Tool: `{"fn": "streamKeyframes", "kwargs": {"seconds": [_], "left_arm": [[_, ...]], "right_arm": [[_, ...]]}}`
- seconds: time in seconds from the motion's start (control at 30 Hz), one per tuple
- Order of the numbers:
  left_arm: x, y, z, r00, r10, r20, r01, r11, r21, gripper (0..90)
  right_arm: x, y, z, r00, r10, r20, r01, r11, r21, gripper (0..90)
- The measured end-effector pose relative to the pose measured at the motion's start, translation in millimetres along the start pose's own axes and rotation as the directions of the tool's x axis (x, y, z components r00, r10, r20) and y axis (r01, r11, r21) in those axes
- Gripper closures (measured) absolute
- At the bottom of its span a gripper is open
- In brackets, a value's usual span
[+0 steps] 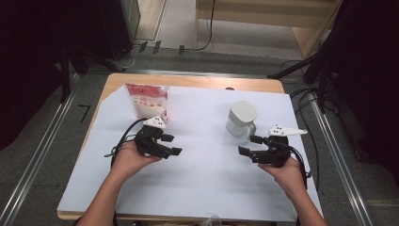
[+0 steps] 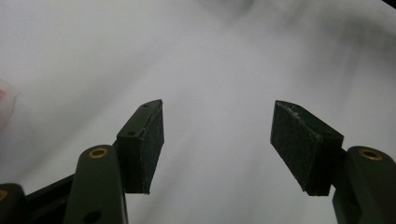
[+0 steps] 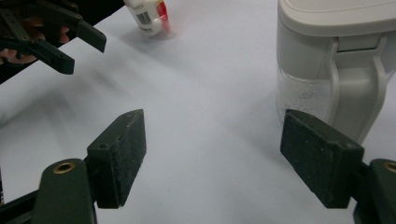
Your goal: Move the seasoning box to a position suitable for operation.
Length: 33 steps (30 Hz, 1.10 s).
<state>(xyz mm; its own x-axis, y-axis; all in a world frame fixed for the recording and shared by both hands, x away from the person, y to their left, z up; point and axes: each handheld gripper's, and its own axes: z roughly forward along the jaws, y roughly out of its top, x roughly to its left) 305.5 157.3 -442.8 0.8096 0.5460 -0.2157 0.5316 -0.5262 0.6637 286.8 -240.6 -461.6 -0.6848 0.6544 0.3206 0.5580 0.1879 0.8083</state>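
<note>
In the left gripper view we see the white sheet (image 2: 210,56) all smeared and blurry. In the right gripper view, the top edge cuts off the white plastic jug (image 3: 336,60) and, far from it, the red-and-white snack bag (image 3: 148,14).

Each black tool (image 1: 171,144) (image 1: 248,145) has brass screws, dark pads, a trailing cable and a grey three-cornered plate.

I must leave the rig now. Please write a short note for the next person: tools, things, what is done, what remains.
Left tool: open, holds nothing, above the white sheet.
Right tool: open, holds nothing, just in front of the jug.
Pouch: stands at the far left, behind the left tool.
Jug: upright at the right, lid on.
Done: nothing gripped yet.
Left: probably grasp the pouch and the jug.
</note>
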Motion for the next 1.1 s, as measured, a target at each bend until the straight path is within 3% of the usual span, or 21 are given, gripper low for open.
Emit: {"fn": "streamKeyframes", "kwargs": {"seconds": [0.33, 0.57, 0.83, 0.9, 1.1], "left_arm": [[-0.7, 0.6, -0.6, 1.0000, 0.008, -0.001, -0.008, 0.9999, 0.008, 36.1], [-0.9, 0.5, -0.1, 1.0000, 0.007, -0.002, -0.007, 1.0000, 0.006, 36.1], [-0.6, 0.7, -0.8, 1.0000, 0.010, -0.001, -0.010, 0.9999, 0.006, 36.1], [-0.6, 0.7, -0.8, 1.0000, 0.009, -0.001, -0.009, 0.9999, 0.006, 36.1], [-0.6, 0.4, -0.7, 1.0000, 0.005, -0.002, -0.005, 1.0000, 0.002, 36.1]], "right_arm": [[3.6, 0.2, 2.0, 0.9993, -0.038, -0.005, 0.038, 0.9992, 0.013, 24.7], [5.7, 1.4, 1.0, 0.9998, -0.019, -0.001, 0.019, 0.9998, 0.010, 22.5], [5.6, 1.7, -0.4, 0.9994, -0.033, -0.001, 0.033, 0.9994, 0.005, 19.7], [6.2, 2.9, -1.6, 0.9994, -0.019, 0.030, 0.019, 0.9998, -0.004, 13.2], [5.2, 5.7, -5.6, 0.9978, -0.008, 0.066, 0.010, 0.9995, -0.030, 6.2]]}}
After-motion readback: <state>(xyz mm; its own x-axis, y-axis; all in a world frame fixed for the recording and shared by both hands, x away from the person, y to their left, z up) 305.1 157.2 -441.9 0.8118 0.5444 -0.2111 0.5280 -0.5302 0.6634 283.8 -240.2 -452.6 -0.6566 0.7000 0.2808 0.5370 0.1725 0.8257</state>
